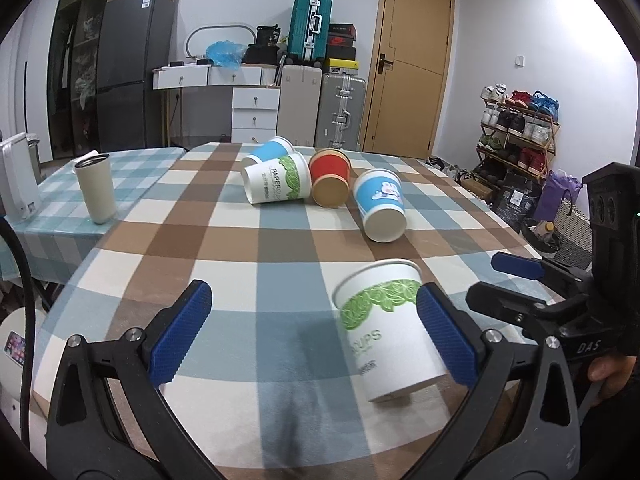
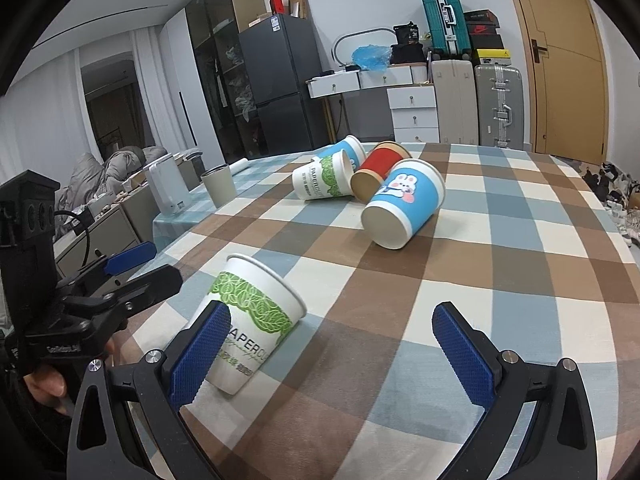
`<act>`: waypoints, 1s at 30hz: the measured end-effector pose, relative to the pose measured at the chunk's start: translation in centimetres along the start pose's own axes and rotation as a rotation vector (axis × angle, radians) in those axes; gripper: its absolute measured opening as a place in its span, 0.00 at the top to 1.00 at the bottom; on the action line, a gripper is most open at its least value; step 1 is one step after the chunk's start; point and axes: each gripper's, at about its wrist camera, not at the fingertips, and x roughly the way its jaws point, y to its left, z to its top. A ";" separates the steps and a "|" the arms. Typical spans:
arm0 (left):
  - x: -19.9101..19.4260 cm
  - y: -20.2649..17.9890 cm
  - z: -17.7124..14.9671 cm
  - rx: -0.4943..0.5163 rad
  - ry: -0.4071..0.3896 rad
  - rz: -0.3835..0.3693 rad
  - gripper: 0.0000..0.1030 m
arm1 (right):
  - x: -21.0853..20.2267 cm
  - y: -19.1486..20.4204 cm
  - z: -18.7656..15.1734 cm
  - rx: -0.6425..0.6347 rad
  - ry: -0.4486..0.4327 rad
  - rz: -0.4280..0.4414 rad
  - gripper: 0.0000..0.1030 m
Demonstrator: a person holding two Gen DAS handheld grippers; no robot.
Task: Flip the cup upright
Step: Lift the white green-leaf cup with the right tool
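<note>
A white paper cup with a green leaf band (image 1: 386, 334) stands mouth up and tilted on the checked tablecloth, between the two grippers. It also shows in the right wrist view (image 2: 250, 322). My left gripper (image 1: 316, 334) is open; its right pad (image 1: 446, 340) is next to the cup's side. My right gripper (image 2: 332, 356) is open; its left pad (image 2: 200, 360) is in front of the cup's lower side. Whether either pad touches the cup I cannot tell.
Several paper cups lie on their sides farther back: a blue rabbit cup (image 1: 382, 204), a red one (image 1: 330, 176), a white-green one (image 1: 278, 182) and another blue one (image 1: 270, 150). A beige tumbler (image 1: 96, 186) stands left. Table edge runs right (image 1: 532, 248).
</note>
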 end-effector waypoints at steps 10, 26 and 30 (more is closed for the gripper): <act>1.7 1.9 -0.7 0.063 -0.030 0.005 0.01 | 1.0 0.8 0.3 0.001 0.012 0.025 0.00; 2.5 2.0 -1.6 0.080 -0.049 -0.013 0.01 | 1.2 0.9 0.2 0.010 0.015 0.048 0.00; 2.4 1.9 -1.8 0.083 -0.055 -0.017 0.01 | 1.2 0.8 0.2 0.015 0.015 0.050 0.00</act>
